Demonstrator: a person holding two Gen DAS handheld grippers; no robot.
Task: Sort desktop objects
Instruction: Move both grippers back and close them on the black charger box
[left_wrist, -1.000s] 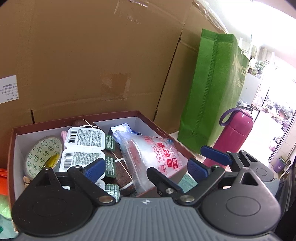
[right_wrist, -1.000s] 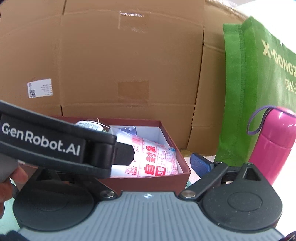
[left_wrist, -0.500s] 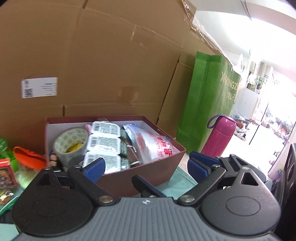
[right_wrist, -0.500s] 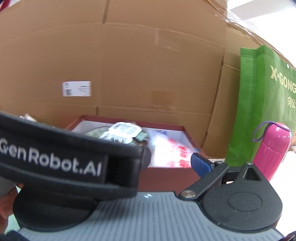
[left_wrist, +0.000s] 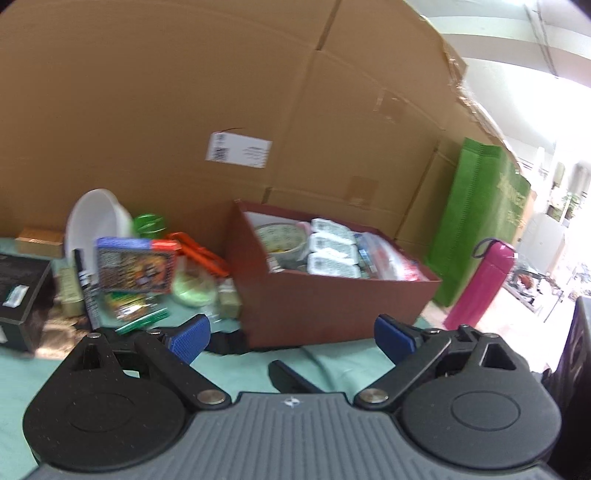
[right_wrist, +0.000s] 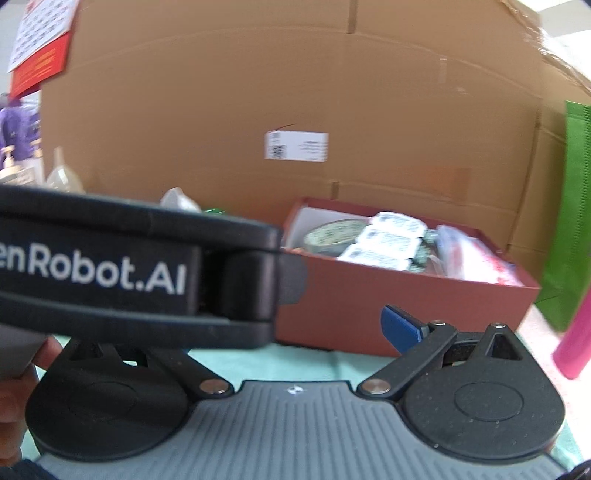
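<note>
In the left wrist view my left gripper is open and holds nothing, low over the green mat in front of the red-brown box. The box holds a tape roll, white label packs and a plastic bag. Left of the box lies a heap with a printed card box, a black marker and an orange piece. In the right wrist view only the right blue pad of my right gripper shows, set wide; the left gripper's body hides the other finger.
A tall cardboard wall stands behind everything. A pink bottle and a green bag stand right of the box. A white bowl and a black box sit at the left.
Both grippers have drawn back from over the box and swung left, so the heap beside the box has come into view. Both stay open.
</note>
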